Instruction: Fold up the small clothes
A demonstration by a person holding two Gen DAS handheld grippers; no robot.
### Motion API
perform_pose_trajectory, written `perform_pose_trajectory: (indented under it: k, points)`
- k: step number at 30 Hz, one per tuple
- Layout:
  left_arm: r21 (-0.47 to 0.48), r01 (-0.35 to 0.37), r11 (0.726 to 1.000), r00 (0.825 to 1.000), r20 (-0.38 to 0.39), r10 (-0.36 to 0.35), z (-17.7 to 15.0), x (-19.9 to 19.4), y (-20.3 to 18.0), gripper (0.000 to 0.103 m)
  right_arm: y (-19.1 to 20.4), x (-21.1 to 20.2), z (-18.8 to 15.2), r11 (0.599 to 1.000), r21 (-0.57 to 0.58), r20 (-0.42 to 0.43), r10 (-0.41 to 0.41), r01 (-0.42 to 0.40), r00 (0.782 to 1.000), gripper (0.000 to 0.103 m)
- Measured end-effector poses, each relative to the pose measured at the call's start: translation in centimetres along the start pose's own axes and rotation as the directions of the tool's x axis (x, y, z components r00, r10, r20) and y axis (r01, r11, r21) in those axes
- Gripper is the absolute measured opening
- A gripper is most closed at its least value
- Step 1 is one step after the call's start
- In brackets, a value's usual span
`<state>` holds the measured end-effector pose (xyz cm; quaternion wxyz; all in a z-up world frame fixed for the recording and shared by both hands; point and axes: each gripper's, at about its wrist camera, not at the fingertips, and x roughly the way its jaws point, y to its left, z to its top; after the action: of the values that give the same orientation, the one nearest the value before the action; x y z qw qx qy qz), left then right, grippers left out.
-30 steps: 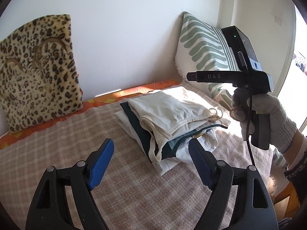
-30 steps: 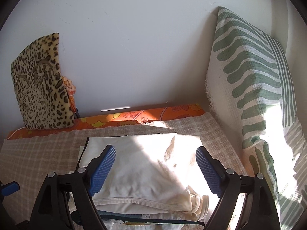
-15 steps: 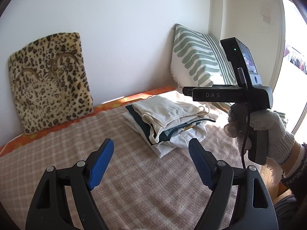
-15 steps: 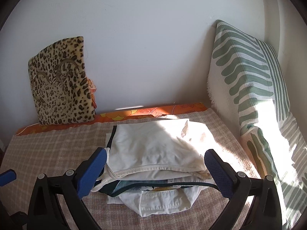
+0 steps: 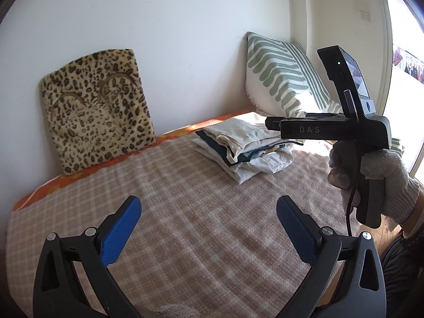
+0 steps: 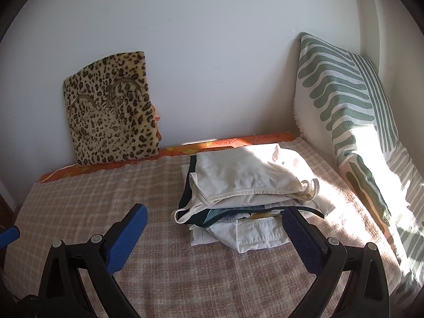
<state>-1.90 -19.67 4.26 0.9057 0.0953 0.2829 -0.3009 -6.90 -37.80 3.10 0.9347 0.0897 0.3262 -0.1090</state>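
A stack of folded small clothes point(image 6: 246, 193) lies on the checked beige blanket point(image 6: 106, 193), near the far right; a cream garment is on top, a dark green one and white ones below. The stack also shows in the left wrist view point(image 5: 243, 148). My right gripper point(image 6: 214, 225) is open and empty, hovering just in front of the stack. My left gripper point(image 5: 209, 220) is open and empty over bare blanket, farther back and to the left. The right gripper's body, held by a gloved hand point(image 5: 371, 169), shows in the left wrist view.
A leopard-print cushion point(image 6: 111, 111) leans on the white wall at the back left. A green-striped pillow point(image 6: 344, 100) stands at the right against the wall. An orange floral sheet edge point(image 6: 228, 141) runs along the wall. A bright window lies right.
Both grippers have pulled back from the stack, which now looks smaller and farther away. Both stay open and empty. The stack has not moved.
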Motion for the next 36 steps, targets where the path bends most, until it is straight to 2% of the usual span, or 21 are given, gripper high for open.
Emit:
perform_pose_trajectory:
  k: [8,15,22,29,36]
  points:
    - [-0.01,-0.043,0.999,0.999,-0.025,0.043,-2.5,0.0,0.7,0.102,0.7,-1.5,-2.5,1.0,0.022,0.058,-0.02,0.019,0.998,0.103]
    - [-0.046,-0.046,0.998,0.997,-0.058,0.043,-4.5,0.7,1.6,0.102,1.2,-1.3,-3.6,1.0,0.02,0.053,-0.024,0.023,0.998,0.103]
    - [-0.012,-0.144,0.99,0.987,-0.081,0.142,-5.8,1.4,1.9,0.102,1.8,-0.7,-4.5,0.999,-0.01,0.05,-0.033,0.034,0.998,0.103]
    - [-0.017,-0.156,0.988,0.984,-0.087,0.154,-6.3,1.4,2.2,0.102,2.4,-0.1,-5.1,0.998,-0.038,0.045,-0.042,0.044,0.998,0.103]
    - [-0.027,-0.164,0.986,0.983,-0.092,0.161,-6.4,1.3,2.5,0.102,1.8,-0.1,-5.3,0.999,-0.005,0.047,-0.049,0.049,0.998,0.103]
